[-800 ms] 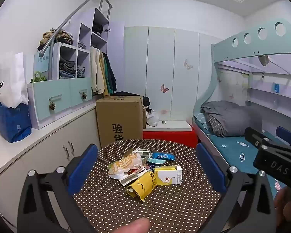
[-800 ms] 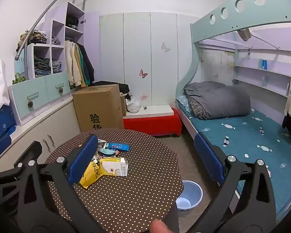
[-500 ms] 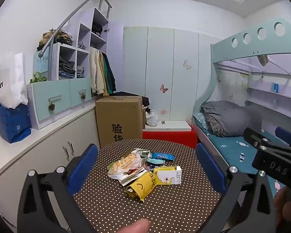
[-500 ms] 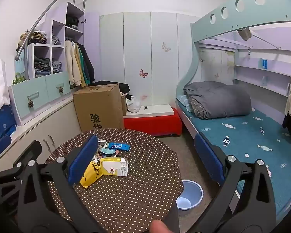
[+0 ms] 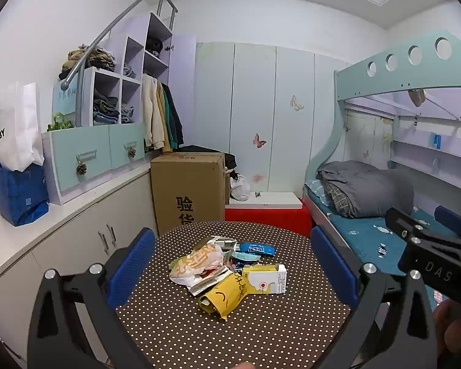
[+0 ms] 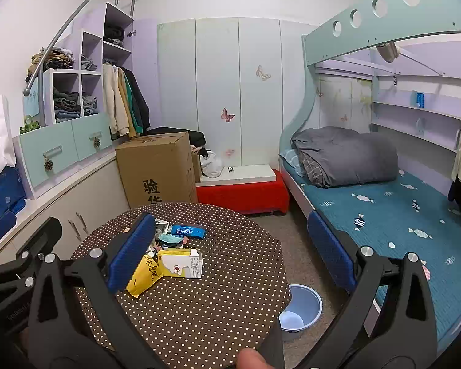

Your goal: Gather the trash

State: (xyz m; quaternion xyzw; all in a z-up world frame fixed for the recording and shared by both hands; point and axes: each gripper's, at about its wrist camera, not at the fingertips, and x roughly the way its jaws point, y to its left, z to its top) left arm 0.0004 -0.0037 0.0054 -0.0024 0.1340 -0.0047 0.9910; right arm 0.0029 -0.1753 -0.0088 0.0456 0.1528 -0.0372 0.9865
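Observation:
A pile of trash lies on a round brown polka-dot table (image 5: 261,332): a crumpled white and orange wrapper (image 5: 199,261), a yellow paper bag (image 5: 222,296), a yellow and white carton (image 5: 265,278) and a blue packet (image 5: 256,249). The carton (image 6: 181,263), the yellow bag (image 6: 146,275) and the blue packet (image 6: 188,231) also show in the right wrist view. My left gripper (image 5: 232,269) is open and empty, above the near side of the table. My right gripper (image 6: 230,250) is open and empty, to the right of the left one. A light blue bin (image 6: 301,309) stands on the floor at the table's right.
A cardboard box (image 5: 189,190) stands behind the table, with a red bench (image 5: 265,218) to its right. A bunk bed with a grey duvet (image 6: 344,153) fills the right side. White cabinets (image 5: 76,240) and shelves line the left wall.

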